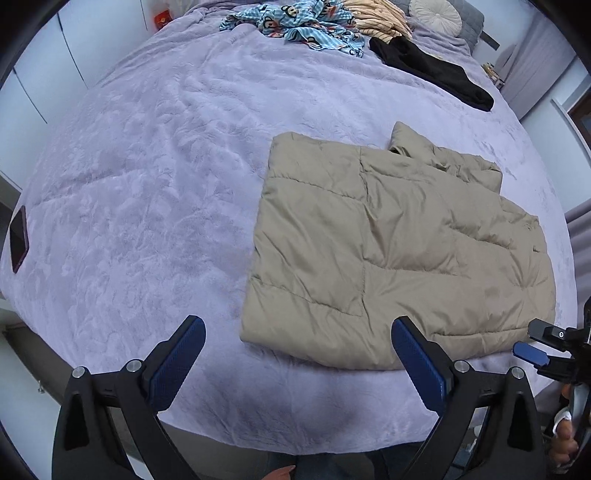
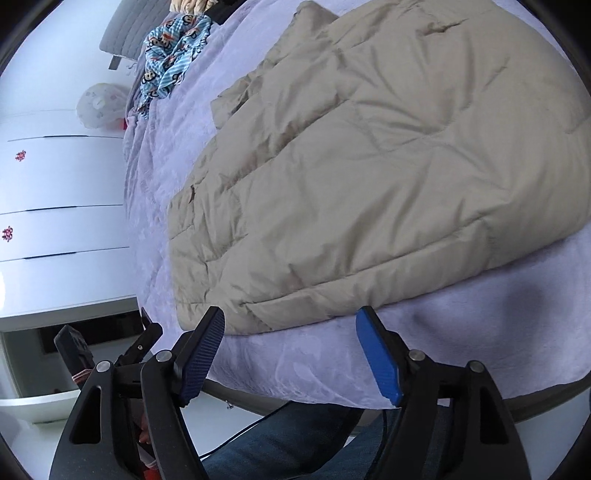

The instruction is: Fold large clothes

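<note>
A beige quilted puffer jacket (image 1: 399, 251) lies folded into a rough rectangle on the lilac bed cover (image 1: 147, 184). My left gripper (image 1: 297, 326) hangs over the near edge of the bed, open wide, with only bed cover and the jacket's front left corner between its blue pads. The right gripper (image 1: 528, 350) shows at the right edge of the left wrist view, beside the jacket's near right corner. In the right wrist view the jacket (image 2: 388, 166) fills the upper right, and my right gripper (image 2: 291, 321) stands open just short of its hem, holding nothing.
Blue cartoon-print cloth (image 1: 306, 26), a striped peach garment (image 1: 376, 18) and a black garment (image 1: 436, 70) lie at the head of the bed beside a round cushion (image 1: 436, 14). A dark phone (image 1: 18, 240) rests at the left bed edge. White drawers (image 2: 62, 221) and a person's jeans (image 2: 295, 443) stand close by.
</note>
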A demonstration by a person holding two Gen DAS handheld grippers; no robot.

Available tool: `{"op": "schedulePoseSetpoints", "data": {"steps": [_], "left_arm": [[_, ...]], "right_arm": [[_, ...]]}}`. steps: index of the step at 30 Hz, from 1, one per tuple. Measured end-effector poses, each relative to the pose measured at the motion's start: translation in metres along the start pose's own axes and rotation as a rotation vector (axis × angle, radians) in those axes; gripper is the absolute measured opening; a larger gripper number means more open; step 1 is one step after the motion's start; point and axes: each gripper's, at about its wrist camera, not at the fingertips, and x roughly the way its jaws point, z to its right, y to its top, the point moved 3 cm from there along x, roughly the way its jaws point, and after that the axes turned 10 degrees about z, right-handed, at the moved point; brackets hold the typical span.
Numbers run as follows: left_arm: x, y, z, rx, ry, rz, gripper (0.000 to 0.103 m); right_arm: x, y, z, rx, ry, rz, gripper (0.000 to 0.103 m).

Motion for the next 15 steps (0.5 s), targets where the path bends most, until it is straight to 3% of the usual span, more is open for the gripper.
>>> {"op": "schedulePoseSetpoints", "data": {"steps": [7,15], "left_arm": [[0.017,0.025,-0.028,0.036,-0.021,-0.018,0.101],[0.044,0.028,-0.038,0.073,-0.030,-0.085,0.101]], "right_arm": [[0.028,-0.006,-0.040,-0.013,-0.032,-0.002,0.077],[0.041,-0.014,-0.058,0.009,-0.078,0.023,0.080]]}}
